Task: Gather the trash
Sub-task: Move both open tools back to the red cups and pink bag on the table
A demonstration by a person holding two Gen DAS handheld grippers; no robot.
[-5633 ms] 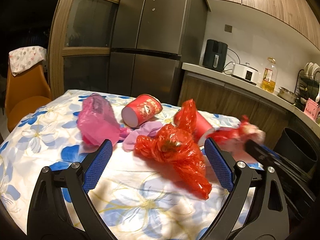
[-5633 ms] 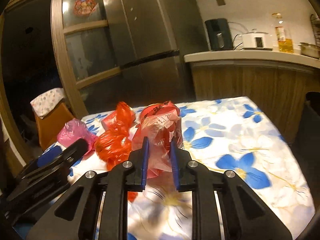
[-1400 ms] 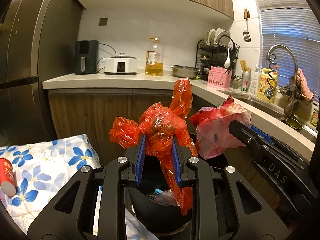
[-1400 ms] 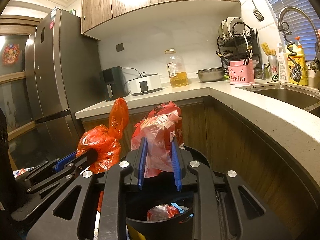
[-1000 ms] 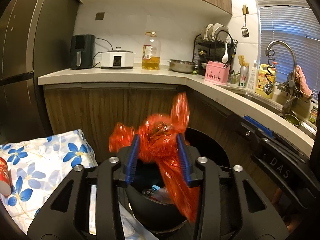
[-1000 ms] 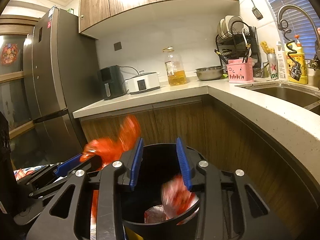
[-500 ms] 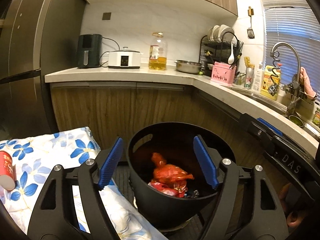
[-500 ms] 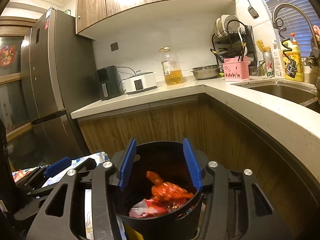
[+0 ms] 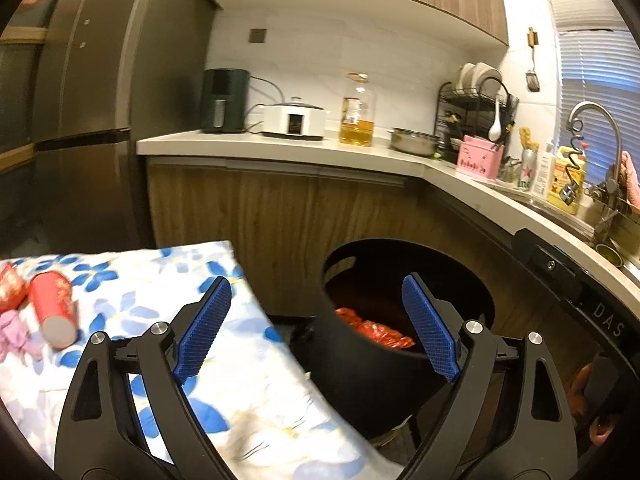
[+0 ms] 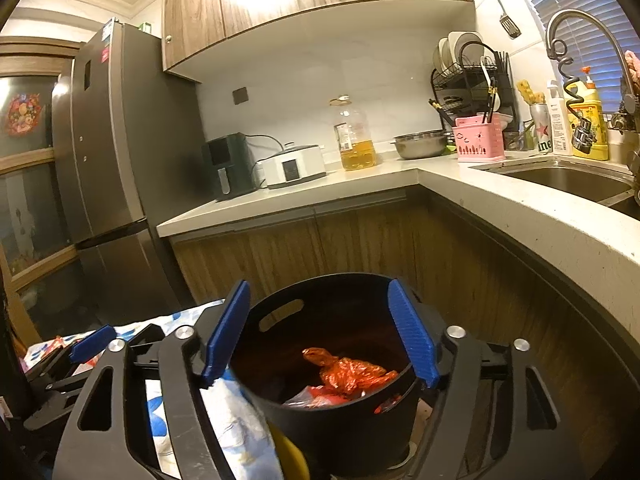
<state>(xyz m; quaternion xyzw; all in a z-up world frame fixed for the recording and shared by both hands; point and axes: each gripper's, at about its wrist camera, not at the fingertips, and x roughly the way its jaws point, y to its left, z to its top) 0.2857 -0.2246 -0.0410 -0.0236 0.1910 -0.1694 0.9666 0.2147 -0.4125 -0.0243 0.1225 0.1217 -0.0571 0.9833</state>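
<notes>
A black round trash bin [image 10: 340, 428] stands on the floor beside the table, and it also shows in the left wrist view [image 9: 360, 380]. A red plastic bag [image 10: 348, 372] lies inside it on other trash, and the left wrist view shows it too [image 9: 372, 330]. My right gripper [image 10: 318, 336] is open and empty above the bin. My left gripper [image 9: 316, 328] is open and empty over the table edge and the bin. A red paper cup [image 9: 52, 308] lies on its side on the floral tablecloth [image 9: 248, 400], with purple trash [image 9: 12, 332] beside it.
The kitchen counter [image 10: 500, 200] curves around behind and right of the bin, with a sink [image 10: 568, 180], dish rack [image 10: 472, 76] and oil bottle [image 10: 354, 140]. A fridge [image 10: 104, 172] stands at the left. Wooden cabinet fronts [image 9: 280, 220] close in behind the bin.
Both grippers opened over the bin and let go of their bags, which fell in. The left gripper has since swung left, bringing the table and red cup into view.
</notes>
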